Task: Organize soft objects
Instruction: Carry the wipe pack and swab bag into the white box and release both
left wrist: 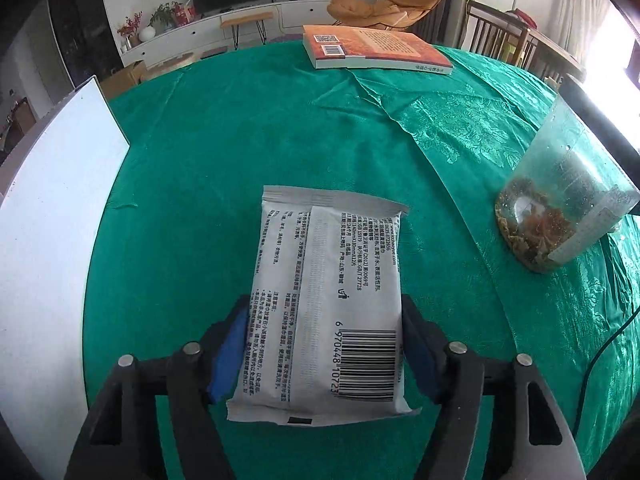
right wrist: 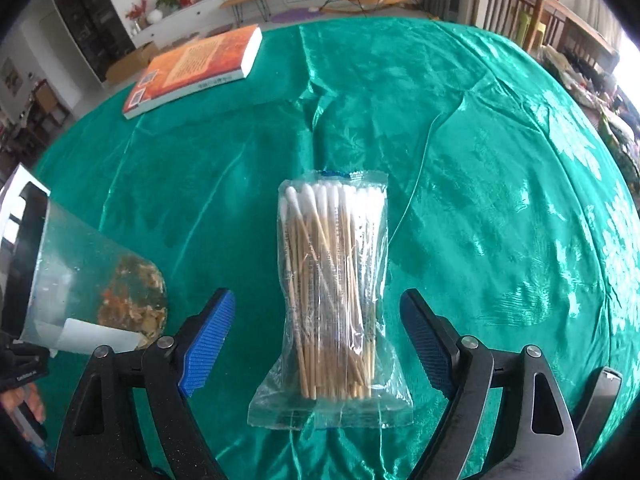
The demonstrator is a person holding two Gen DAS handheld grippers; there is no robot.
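Green damask cloth [left wrist: 240, 128]; white pack [left wrist: 324, 300] with black print; orange book [left wrist: 376, 50]; perhaps brownish jar [left wrist: 560, 208] contents, right edge.

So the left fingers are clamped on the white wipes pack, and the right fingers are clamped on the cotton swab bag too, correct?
Not quite. The left gripper does press its fingers against the white wipes pack. But in the right wrist view the right gripper straddles the cotton swab bag with clear gaps on both sides; its fingers are not clamped on it.
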